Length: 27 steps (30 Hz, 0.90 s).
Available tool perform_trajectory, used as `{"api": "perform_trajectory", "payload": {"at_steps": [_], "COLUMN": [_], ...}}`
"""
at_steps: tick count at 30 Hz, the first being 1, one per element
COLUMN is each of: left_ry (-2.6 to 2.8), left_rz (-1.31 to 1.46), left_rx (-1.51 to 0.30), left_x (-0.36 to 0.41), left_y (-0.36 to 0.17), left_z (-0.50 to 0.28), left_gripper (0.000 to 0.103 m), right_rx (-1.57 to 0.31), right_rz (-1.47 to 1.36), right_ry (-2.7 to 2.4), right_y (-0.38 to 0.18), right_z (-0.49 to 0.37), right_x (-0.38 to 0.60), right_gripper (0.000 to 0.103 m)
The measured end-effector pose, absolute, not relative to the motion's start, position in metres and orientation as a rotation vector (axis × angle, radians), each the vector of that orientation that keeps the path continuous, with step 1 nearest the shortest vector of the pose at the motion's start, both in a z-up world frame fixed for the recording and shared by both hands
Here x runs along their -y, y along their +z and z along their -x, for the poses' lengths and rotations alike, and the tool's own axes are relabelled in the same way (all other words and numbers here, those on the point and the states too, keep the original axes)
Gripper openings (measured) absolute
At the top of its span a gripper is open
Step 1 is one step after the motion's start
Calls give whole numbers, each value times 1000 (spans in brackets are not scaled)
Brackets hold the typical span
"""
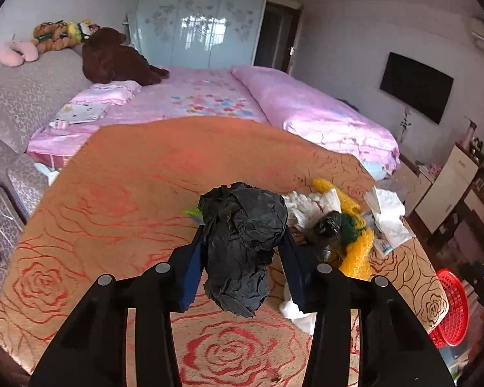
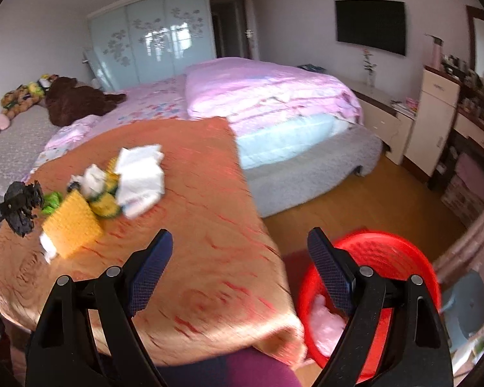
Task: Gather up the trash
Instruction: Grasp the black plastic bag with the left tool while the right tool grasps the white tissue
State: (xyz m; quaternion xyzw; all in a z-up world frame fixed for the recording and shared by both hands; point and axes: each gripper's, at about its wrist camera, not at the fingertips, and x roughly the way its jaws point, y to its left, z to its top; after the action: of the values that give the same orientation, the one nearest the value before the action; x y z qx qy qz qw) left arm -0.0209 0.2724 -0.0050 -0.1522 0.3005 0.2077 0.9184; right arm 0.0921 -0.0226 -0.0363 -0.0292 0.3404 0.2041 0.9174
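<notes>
- While the left gripper (image 1: pixel 242 242) clamps its blue pads on a crumpled black bag (image 1: pixel 242 245), the wad hangs above the table, clear of the orange rose-patterned tablecloth (image 1: pixel 129 193).
- From the right wrist view the same black wad (image 2: pixel 22 203) shows at the far left edge of the table, pinched at the tip of the left gripper's fingers.
- Just to the right of the held bag lies the remaining trash pile: white crumpled tissues (image 1: pixel 309 206), a yellow foam net (image 1: pixel 355 254), a small dark knotted bag (image 1: pixel 329 225) and a sheet of white paper (image 1: pixel 390 219), all touching or overlapping one another.
- A scrap of white tissue (image 1: pixel 293 309) lies on the cloth beneath the left gripper's right finger.
- The right gripper (image 2: pixel 238 267) has its fingers wide apart with nothing between them, over the table's near right corner.
- A red plastic basket (image 2: pixel 403 251) stands on the wooden floor just beside that corner, partly hidden by the right finger; something pale pink (image 2: pixel 326 322) lies inside it.
- Behind the table stretches a bed with pink bedding (image 1: pixel 306 103), with plush toys (image 1: pixel 64 34) at its head.
</notes>
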Motion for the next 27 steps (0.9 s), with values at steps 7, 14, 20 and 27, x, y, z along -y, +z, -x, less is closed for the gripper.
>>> {"api": "perform_trajectory", "payload": {"at_steps": [7,14,20,27], "left_ry": [439,437,439,427], "left_rz": [328,346,353,352], "left_rx": [-585,-595,-604,-615], "left_x": [-278,-281,-282,-277], "left_y": [4,1,-2,-4], "left_z": [34,36,36,35], "left_gripper": [43,43,43,43], "right_rx": [-688,-656,-688,-753], "right_rz": [85,168,216,250], "right_ry": [516,572,605,602], "right_y": [-24,-23,-37,-58], "right_z": [-117,-142,-150,-157], "right_x": [-36,-91,-117,-129], "right_gripper": [83,83,81,53]}}
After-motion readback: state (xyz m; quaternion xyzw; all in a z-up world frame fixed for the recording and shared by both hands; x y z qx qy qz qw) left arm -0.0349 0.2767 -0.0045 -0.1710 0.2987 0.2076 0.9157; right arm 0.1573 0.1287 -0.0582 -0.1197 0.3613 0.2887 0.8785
